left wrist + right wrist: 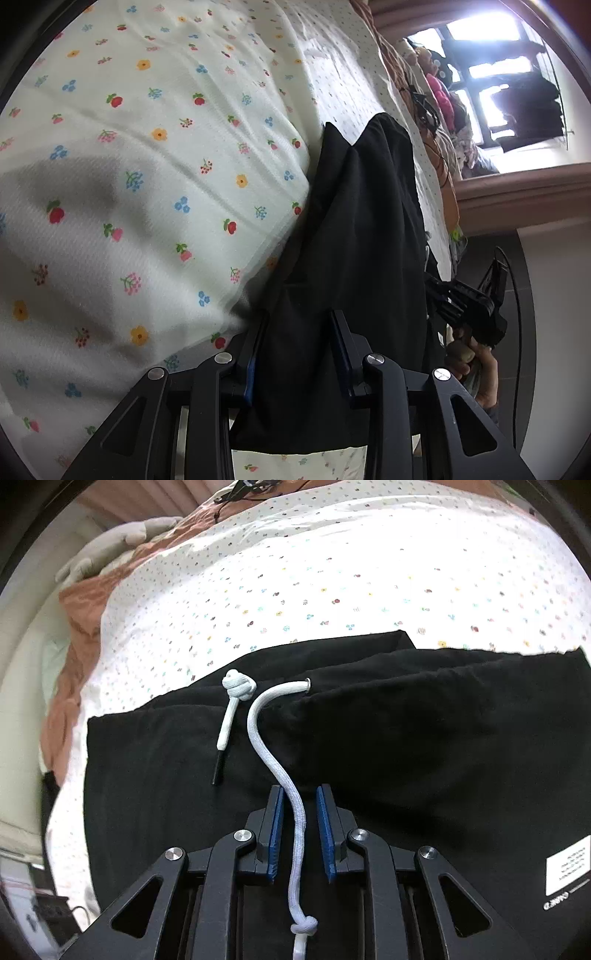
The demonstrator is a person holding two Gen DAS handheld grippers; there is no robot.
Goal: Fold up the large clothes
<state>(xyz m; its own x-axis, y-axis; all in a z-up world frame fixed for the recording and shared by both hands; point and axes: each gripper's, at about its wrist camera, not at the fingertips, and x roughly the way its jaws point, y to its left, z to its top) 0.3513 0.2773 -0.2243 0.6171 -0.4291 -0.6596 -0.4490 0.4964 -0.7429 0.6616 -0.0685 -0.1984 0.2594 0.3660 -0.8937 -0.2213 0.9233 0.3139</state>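
- The black garment (369, 746) lies across the lower half of the right wrist view on a flower-print bedsheet (332, 583); in the left wrist view it runs as a dark band from bottom centre up toward the middle right.
- The left gripper (297, 354) has black cloth bunched between its blue pads; they look pressed onto it, though the fabric hides the contact itself.
- The right gripper (299, 830) stands spread, pads apart, hovering low over the garment with the white drawcord (275, 760) running between them, apparently ungripped.
- Judged by its soft folds and sag, the cloth is limp, light to moderate in weight and not slippery; it will droop from any single hold.
- The thick waistband edge near the eyelet (307, 681) seems the firmest place to take hold; the loose cord and its knot (239, 685) could snag or be pinched by mistake.
- The garment's full outline is cut off at the right and bottom edges of the right wrist view, so its type and fold state are unclear.
- The white label (567, 866) at the lower right is too small to read.
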